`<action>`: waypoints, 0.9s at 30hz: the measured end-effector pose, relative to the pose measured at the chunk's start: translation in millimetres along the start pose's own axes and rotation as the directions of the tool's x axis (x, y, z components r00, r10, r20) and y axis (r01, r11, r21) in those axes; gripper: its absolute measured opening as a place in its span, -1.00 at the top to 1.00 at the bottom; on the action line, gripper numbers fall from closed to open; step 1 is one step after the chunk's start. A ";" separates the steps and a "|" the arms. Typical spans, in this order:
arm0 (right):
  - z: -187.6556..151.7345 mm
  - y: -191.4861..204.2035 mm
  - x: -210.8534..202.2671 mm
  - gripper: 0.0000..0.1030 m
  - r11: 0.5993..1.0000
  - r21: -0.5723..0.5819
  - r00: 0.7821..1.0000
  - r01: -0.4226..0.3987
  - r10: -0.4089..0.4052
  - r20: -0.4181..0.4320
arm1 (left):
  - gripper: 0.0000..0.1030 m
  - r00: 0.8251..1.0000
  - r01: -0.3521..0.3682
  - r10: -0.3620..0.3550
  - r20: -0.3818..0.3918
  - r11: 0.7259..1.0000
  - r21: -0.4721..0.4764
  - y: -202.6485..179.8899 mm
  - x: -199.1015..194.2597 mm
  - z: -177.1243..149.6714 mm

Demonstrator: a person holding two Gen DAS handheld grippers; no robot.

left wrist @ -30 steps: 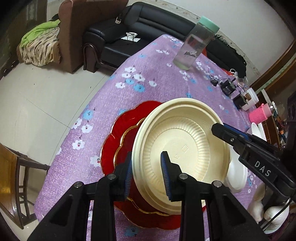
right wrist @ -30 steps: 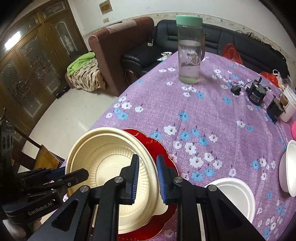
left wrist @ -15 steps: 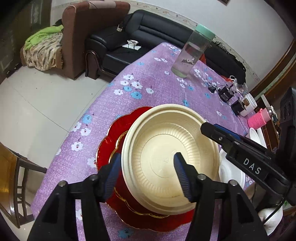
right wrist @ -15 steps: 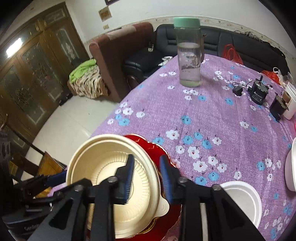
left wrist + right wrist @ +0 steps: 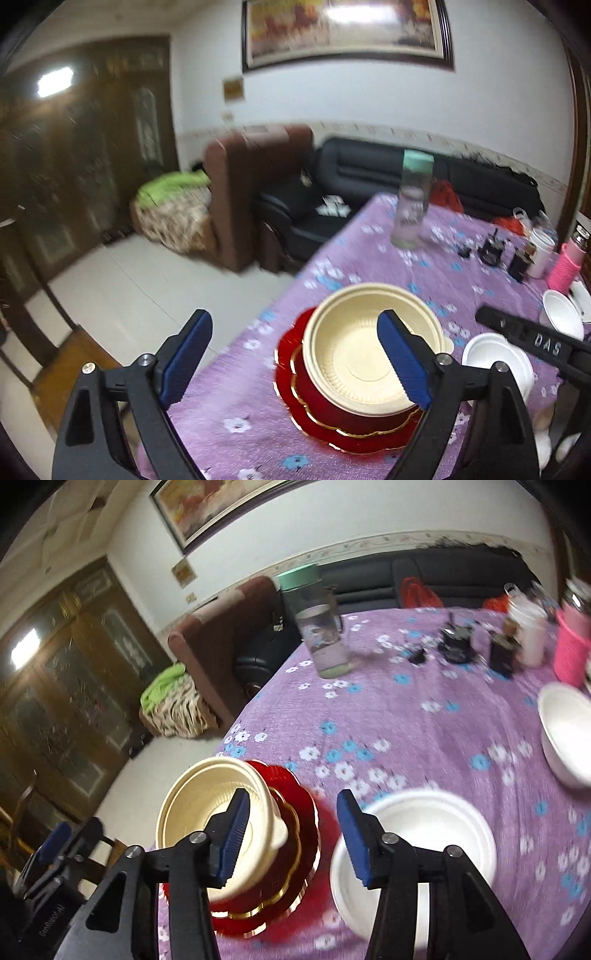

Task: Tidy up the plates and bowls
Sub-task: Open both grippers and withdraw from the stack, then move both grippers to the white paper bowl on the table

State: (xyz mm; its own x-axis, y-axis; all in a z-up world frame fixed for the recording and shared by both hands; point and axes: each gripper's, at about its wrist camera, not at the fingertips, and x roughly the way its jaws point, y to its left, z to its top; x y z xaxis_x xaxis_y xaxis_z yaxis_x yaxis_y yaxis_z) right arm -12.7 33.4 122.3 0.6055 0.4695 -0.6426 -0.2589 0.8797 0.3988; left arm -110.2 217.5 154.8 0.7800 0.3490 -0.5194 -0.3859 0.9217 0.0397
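Two hand-held grippers, left (image 5: 295, 354) and right (image 5: 291, 832), jaws opening, nothing gripped. Cream bowl (image 5: 365, 354) nested on red plates (image 5: 295, 384) at counter (image 5: 436, 273) edge, stacked to consolidate; white bowl (image 5: 436, 830) beside.

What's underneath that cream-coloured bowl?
The cream bowl sits on red gold-edged dishes, seemingly two stacked, on the purple floral tablecloth. Their centres are hidden beneath the bowl.

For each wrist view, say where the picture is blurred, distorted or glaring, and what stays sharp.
Left wrist view: fisheye bending, smeared floral tablecloth and water bottle, window glare at upper left; the opening left gripper stays sharp. Right wrist view: white bowl and cloth streaked; the opening right gripper crisp.
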 end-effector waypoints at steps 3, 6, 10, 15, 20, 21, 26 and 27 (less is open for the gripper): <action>-15.9 -14.5 -13.1 -0.06 0.998 0.059 1.000 -0.023 0.022 0.007 | -0.83 0.999 -0.011 0.011 0.050 1.000 -0.001 -6.0 -23.4 -3.8; -29.6 -25.7 -25.2 -0.06 0.995 0.095 0.999 -0.034 0.033 0.016 | -0.84 0.998 -0.007 0.006 0.070 1.000 0.018 -16.3 -38.6 -6.8; -46.1 -38.5 -41.6 -0.06 0.992 0.123 0.999 -0.037 0.033 0.037 | -0.84 0.997 0.037 -0.040 0.065 0.998 0.046 -33.1 -55.5 -14.0; -60.4 -52.3 -62.4 -0.07 0.989 0.144 0.998 -0.026 0.018 0.061 | -0.84 0.996 0.070 -0.074 0.046 0.993 0.091 -52.0 -65.4 -24.3; -71.2 -60.0 -79.7 -0.09 0.989 0.145 0.996 -0.012 -0.001 0.090 | -0.83 0.994 0.102 -0.106 0.029 0.987 0.126 -68.0 -75.2 -34.2; -72.1 -61.1 -82.4 -0.09 0.990 0.143 0.996 -0.008 -0.005 0.094 | -0.83 0.994 0.105 -0.110 0.028 0.986 0.132 -71.3 -76.2 -34.9; -74.7 -66.5 -98.0 -0.10 0.990 0.143 0.992 -0.001 -0.017 0.126 | -0.83 0.991 0.129 -0.134 0.025 0.979 0.159 -84.2 -84.9 -39.6; -74.9 -67.4 -100.4 -0.11 0.990 0.145 0.991 0.000 -0.019 0.132 | -0.83 0.990 0.134 -0.139 0.024 0.977 0.164 -86.9 -86.3 -40.7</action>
State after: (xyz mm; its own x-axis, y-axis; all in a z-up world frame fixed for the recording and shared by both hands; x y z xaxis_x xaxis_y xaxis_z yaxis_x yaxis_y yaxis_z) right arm -112.4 -67.4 111.0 0.7044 0.4385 -0.5581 -0.1474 0.8596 0.4893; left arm -164.1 100.4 161.5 0.8377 0.2210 -0.4994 -0.1921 0.9753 0.1093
